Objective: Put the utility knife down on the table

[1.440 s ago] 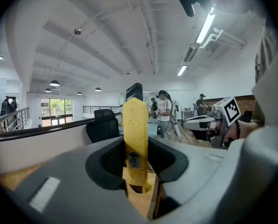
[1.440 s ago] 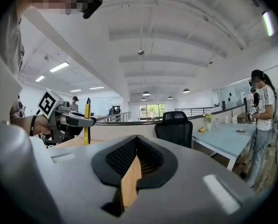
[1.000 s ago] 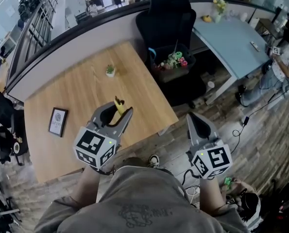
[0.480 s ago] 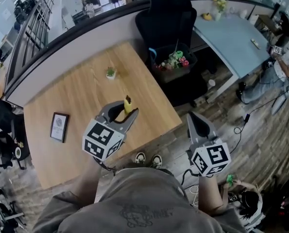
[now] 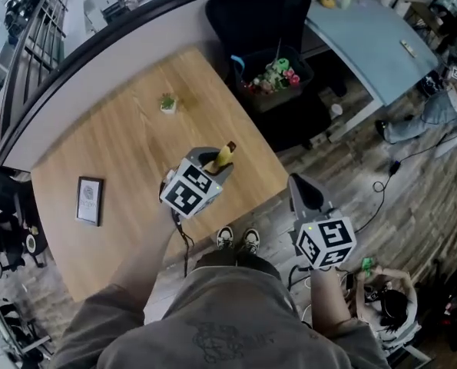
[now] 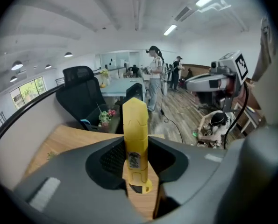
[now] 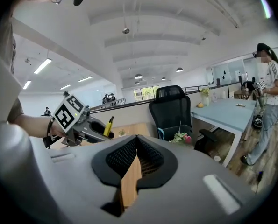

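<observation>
The yellow utility knife (image 5: pixel 225 154) sticks out forward from my left gripper (image 5: pixel 213 163), which is shut on its lower end. In the left gripper view the knife (image 6: pixel 134 120) stands upright between the pads of the left gripper (image 6: pixel 135 149). It hangs above the wooden table (image 5: pixel 113 152), near the table's right front edge. My right gripper (image 5: pixel 299 184) is off the table, to the right over the floor, shut with nothing in it. In the right gripper view the right gripper (image 7: pixel 136 139) has its tips together, and the left gripper (image 7: pixel 103 133) with the knife (image 7: pixel 109 125) shows at left.
A small potted plant (image 5: pixel 167 103) and a framed picture (image 5: pixel 88 201) sit on the table. Behind it stand a black office chair (image 5: pixel 251 14) and a basket of colourful items (image 5: pixel 274 79). A pale blue desk (image 5: pixel 366 37) lies at the right. Cables cross the plank floor.
My left gripper has gone down and forward-right with the knife, toward the table's right front edge, and tipped more downward. The right gripper has sunk a little.
</observation>
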Tool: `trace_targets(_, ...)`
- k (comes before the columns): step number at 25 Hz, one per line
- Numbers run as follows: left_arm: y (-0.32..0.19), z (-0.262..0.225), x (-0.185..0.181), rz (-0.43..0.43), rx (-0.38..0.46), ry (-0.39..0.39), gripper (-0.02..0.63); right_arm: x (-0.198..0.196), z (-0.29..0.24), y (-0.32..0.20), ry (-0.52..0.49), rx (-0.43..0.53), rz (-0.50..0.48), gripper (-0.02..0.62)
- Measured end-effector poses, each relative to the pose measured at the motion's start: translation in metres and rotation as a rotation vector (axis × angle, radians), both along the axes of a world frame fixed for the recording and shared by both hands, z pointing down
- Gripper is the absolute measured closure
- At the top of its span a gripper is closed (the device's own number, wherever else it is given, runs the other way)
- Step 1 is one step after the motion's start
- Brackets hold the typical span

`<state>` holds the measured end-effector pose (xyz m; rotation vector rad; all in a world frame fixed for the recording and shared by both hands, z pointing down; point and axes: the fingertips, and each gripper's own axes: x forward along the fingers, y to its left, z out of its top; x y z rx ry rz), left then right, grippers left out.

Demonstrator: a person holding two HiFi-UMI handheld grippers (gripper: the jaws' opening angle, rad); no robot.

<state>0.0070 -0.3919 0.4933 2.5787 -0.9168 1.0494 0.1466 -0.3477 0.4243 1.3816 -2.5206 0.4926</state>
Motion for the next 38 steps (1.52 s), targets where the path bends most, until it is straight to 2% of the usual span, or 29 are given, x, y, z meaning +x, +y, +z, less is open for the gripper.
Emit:
trace_targets(10, -0.016, 0.124, 0.02, 0.166, -0.224, -0.159, 0.485, -0.014, 0.05, -0.013, -0.001, -0.103, -0.011, 0.584)
trace_targets(22, -0.01, 0.241, 0.008, 0.348, -0.389, -0.479, 0.485, -0.019, 0.105, -0.024, 0.039, -0.199, -0.015, 0.584)
trace_targets(29, -0.007, 0.249, 0.009, 0.446, -0.39, -0.615, 0.482, -0.02, 0.116, -0.022, 0.024, -0.235, 0.001, 0.584)
trace_targets(38, -0.006, 0.253, 0.013, 0.484, -0.339, -0.721, 0.482, -0.022, 0.12, -0.01, 0.002, -0.252, 0.009, 0.584)
